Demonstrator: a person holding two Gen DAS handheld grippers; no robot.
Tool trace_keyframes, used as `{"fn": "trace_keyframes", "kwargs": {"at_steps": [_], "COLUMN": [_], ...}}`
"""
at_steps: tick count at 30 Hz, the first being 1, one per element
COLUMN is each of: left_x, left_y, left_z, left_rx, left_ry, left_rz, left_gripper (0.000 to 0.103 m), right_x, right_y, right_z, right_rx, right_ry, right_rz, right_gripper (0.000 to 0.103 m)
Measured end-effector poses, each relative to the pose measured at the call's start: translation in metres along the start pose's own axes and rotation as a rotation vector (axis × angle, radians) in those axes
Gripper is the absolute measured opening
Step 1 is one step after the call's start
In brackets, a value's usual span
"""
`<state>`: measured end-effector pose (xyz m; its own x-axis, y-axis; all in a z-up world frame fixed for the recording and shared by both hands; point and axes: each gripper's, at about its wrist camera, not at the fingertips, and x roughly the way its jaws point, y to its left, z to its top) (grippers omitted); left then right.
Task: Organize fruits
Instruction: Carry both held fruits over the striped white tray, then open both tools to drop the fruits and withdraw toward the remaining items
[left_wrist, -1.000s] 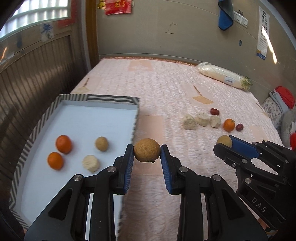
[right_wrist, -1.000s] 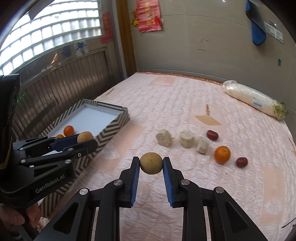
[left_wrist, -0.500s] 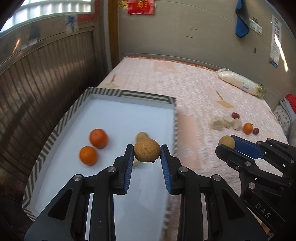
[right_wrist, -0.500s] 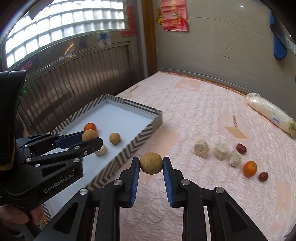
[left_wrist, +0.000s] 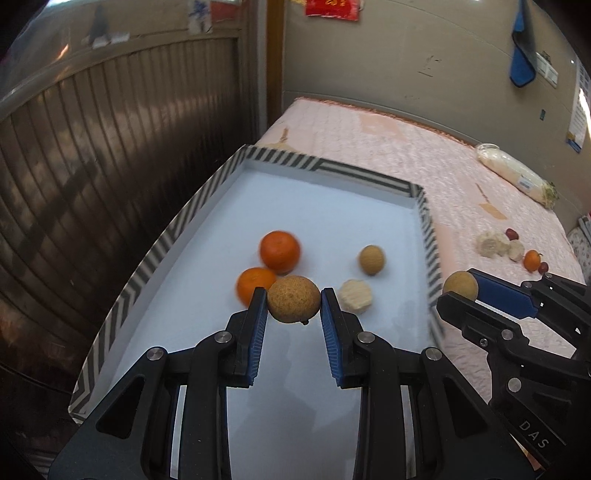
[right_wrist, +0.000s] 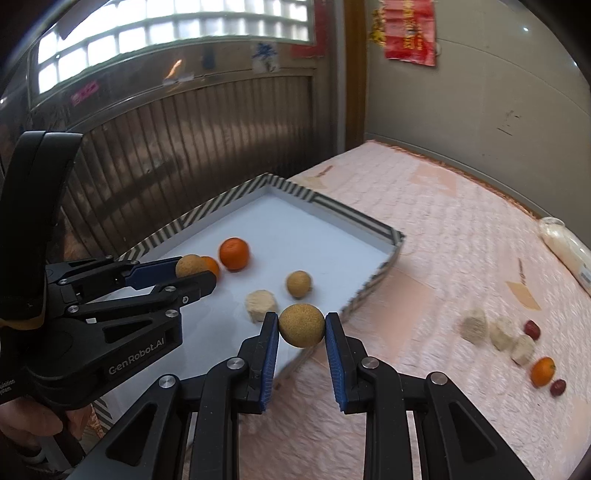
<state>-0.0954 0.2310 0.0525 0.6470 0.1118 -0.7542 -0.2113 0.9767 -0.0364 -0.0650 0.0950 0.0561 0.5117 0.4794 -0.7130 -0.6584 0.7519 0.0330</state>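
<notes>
The left gripper (left_wrist: 294, 301) fingers clamp a brown fruit (left_wrist: 293, 299) above the striped tray (left_wrist: 207, 188); the right gripper (right_wrist: 301, 325) fingers clamp another brown fruit (right_wrist: 301, 325) over the tray's near edge.

- The zigzag-striped shallow cardboard tray (left_wrist: 428, 236) lies on the pink quilted bed (left_wrist: 369, 147), mid-frame in the left wrist view.
- In it: two round orange tangerines (left_wrist: 279, 250) left, a tan round longan (left_wrist: 372, 260) right, a pale ridged chunk (left_wrist: 355, 295) below that.
- More loose fruits (left_wrist: 532, 259) lie on the bed at right, well apart from the tray.
</notes>
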Motion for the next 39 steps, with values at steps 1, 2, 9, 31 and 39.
{"fn": "trace_keyframes", "kwargs": {"at_steps": [1,2,9,31,39], "left_x": [0.001,0.002,0.009,0.018,-0.005], "left_y": [0.003,0.006,0.021,0.026,0.011], "left_z": [-0.001,-0.002,-0.006,-0.004,0.004], "left_rx": [-0.004,-0.011,-0.034,-0.052,-0.033], "left_ry": [0.006,0.012,0.045,0.076,-0.006], "left_rz": [0.001,-0.001,-0.002,0.019,0.021], "left_gripper": [0.029,0.029,0.028,0.038,0.062], "right_x": [0.003,0.006,0.033,0.055,0.022], "right_y": [0.003,0.005,0.025,0.049,0.029], "right_z": [0.001,0.002,0.003,-0.009,-0.005], "right_rx": [-0.006,-0.010,-0.059,-0.106,-0.057], "right_ry": [0.005,0.009,0.067,0.126,0.061], "right_rz": [0.007,0.011,0.053,0.107,0.092], "right_gripper": [0.024,0.024,0.024,0.031,0.037]}}
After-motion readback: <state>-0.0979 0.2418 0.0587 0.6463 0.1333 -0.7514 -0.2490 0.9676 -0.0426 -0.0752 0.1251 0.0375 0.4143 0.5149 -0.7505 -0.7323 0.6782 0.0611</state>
